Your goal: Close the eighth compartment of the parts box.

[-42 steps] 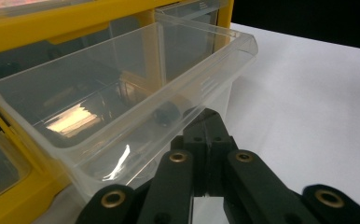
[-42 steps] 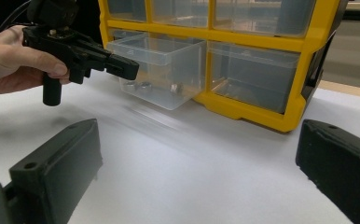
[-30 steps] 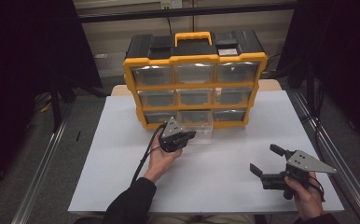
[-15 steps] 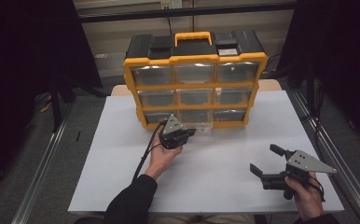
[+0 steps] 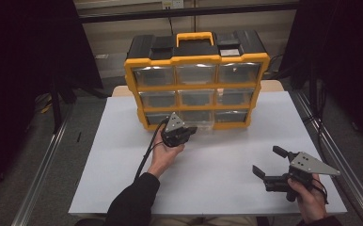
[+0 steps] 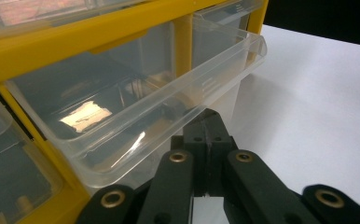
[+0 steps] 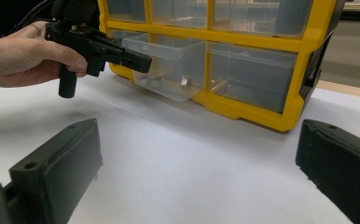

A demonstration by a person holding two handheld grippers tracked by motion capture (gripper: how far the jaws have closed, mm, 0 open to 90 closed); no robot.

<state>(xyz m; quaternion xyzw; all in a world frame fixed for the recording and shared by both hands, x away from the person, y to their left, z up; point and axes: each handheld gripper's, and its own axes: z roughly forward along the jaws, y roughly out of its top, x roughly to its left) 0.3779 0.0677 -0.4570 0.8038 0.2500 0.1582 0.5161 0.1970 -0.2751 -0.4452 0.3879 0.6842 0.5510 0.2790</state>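
Nothing much shifted: left claw (image 6: 207, 122) closed w/ nothing in it, tips at clear drawer (image 6: 136, 116); right claw (image 5: 267, 162) wide open, empty, over counter (image 5: 217, 155).

So the clear plastic drawer (image 6: 136, 121) is sitting partly pulled out of the bottom row, middle slot, of the yellow organizer (image 5: 196, 84). It's sticking out level, centre of the high view, with something small glinting inside.

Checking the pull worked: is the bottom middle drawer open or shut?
Partly open: the clear drawer juts out past the yellow frame.
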